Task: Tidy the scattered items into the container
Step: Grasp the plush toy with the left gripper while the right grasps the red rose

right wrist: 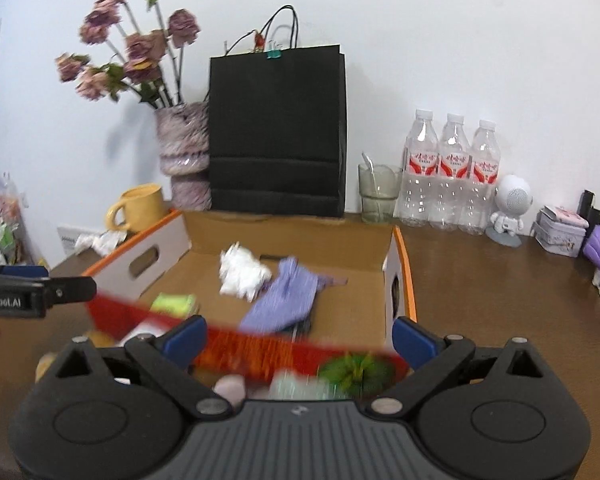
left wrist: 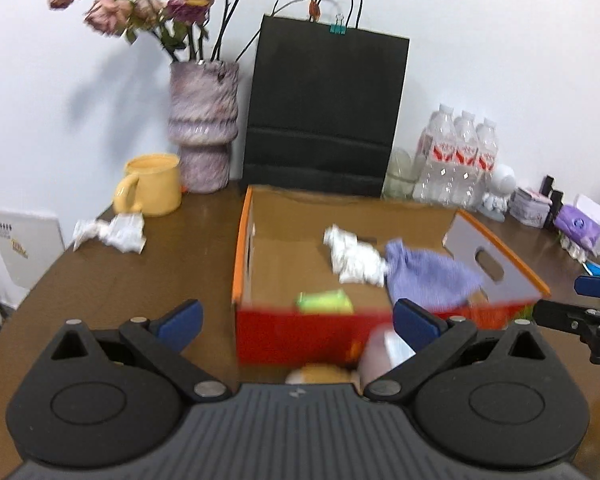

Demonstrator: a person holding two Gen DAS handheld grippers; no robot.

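A: Start close in. How are the two grippers held?

B: The left gripper point(left wrist: 296, 320) is level, pointing forward at the near red wall of the cardboard box point(left wrist: 260, 268). Its jaws are spread wide with nothing between them. The right gripper point(right wrist: 298, 334) sits much the same: level, jaws wide apart, empty, aimed over the same red wall.

A: Anything just under the jaws?

B: Below the left jaws, against the box's outer wall, lie a tan blurred object point(left wrist: 320, 374) and a pale pink-white one point(left wrist: 384, 354); I cannot tell what they are. Under the right jaws sits a green leafy thing point(right wrist: 356, 372), also blurred.

A: And inside the box?

B: Ahead of the jaws: a lime green item point(left wrist: 326, 302) nearest, then a lilac cloth point(left wrist: 428, 276) and a crumpled white paper point(left wrist: 354, 258), touching each other.

A: What remains outside?

B: Another crumpled paper point(left wrist: 112, 232) far left of the left jaws, on the table point(left wrist: 140, 280), just beside a yellow mug point(left wrist: 152, 184).

A: Farther back?

B: A vase of dried roses point(left wrist: 204, 128), a black paper bag point(left wrist: 324, 112) behind the box, and three water bottles point(right wrist: 452, 172) against the wall.
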